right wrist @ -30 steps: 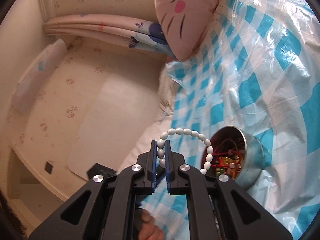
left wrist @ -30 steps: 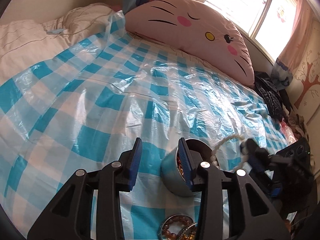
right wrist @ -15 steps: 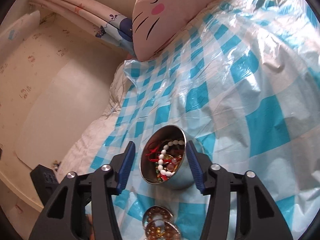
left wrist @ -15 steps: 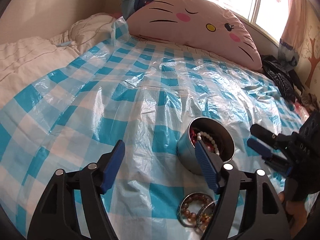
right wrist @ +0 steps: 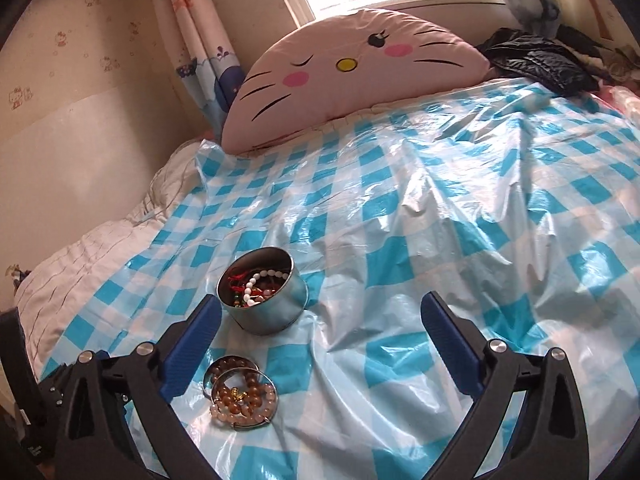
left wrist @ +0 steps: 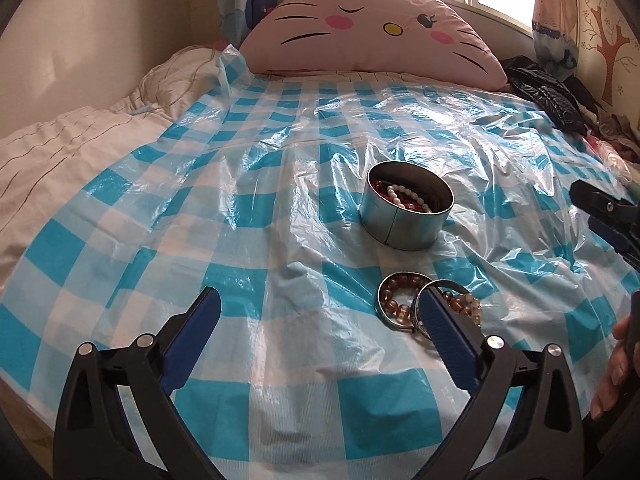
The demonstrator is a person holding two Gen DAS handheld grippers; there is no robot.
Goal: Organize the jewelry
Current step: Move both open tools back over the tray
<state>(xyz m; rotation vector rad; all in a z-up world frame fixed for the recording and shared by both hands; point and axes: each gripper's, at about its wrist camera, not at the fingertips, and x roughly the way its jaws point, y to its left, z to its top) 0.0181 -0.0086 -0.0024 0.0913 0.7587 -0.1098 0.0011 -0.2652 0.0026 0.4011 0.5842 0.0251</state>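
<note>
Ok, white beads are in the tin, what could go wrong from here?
The tin sits on wrinkled plastic sheet over soft bedding, so a nudge might tip it. The brown bead bracelets and bangles lie overlapped, so a grasp may drag several. The left hand-held gripper already hangs over them, its jaws just opened.

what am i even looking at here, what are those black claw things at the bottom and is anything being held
Those black claws are hand-held grippers, one in each of a person's hands, each with a fisheye camera looking along its fingers. One picture is from the left gripper, the other from the right gripper. Both have just been opening, stand wide and hold nothing. On the bed's blue checked plastic sheet sits a round metal tin with a white bead string and other jewelry inside. Nearer the cameras lie brown bead bracelets with metal bangles.
</note>
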